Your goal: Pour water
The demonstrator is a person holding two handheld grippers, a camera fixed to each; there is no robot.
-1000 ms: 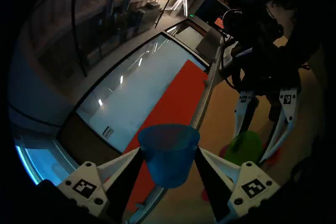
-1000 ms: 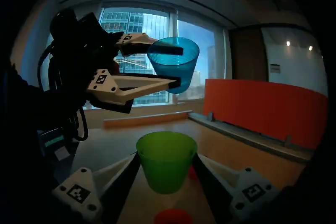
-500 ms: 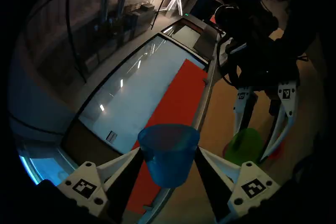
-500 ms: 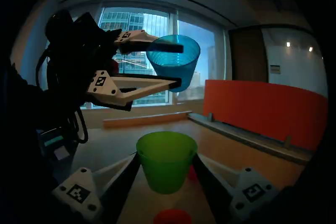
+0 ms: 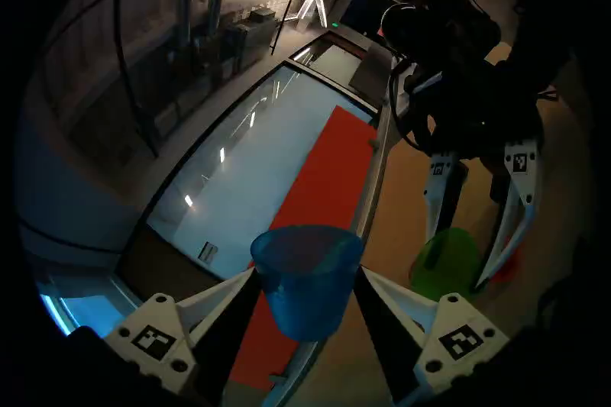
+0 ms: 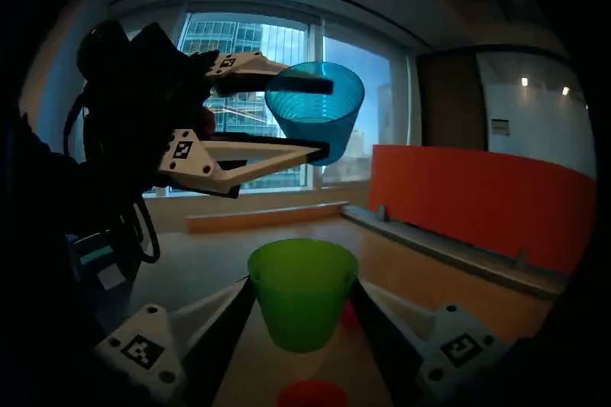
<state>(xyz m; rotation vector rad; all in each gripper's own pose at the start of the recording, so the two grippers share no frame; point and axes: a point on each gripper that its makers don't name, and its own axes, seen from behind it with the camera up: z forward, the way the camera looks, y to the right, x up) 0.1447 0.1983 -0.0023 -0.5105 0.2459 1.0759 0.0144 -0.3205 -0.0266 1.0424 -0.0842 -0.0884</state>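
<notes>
My left gripper (image 5: 307, 285) is shut on a translucent blue cup (image 5: 306, 286). In the right gripper view that blue cup (image 6: 315, 110) hangs high above the table, tipped slightly toward the camera, held in the left gripper (image 6: 321, 117). My right gripper (image 6: 303, 302) is shut on a green cup (image 6: 303, 298), upright just above the wooden table (image 6: 428, 277). In the left gripper view the green cup (image 5: 447, 262) sits between the white fingers of the right gripper (image 5: 467, 254), to the right of the blue cup and farther off. Whether either cup holds water is not visible.
An orange partition (image 6: 489, 201) runs along the table's right side behind a metal rail (image 6: 450, 250). Large windows (image 6: 252, 101) fill the far wall. Two small red objects (image 6: 313, 392) lie on the table near the green cup. A dark-sleeved arm (image 6: 46, 201) holds the left gripper.
The blue cup has tilted a little more, its rim turning toward the right gripper's camera. The green cup has stayed where it was.
</notes>
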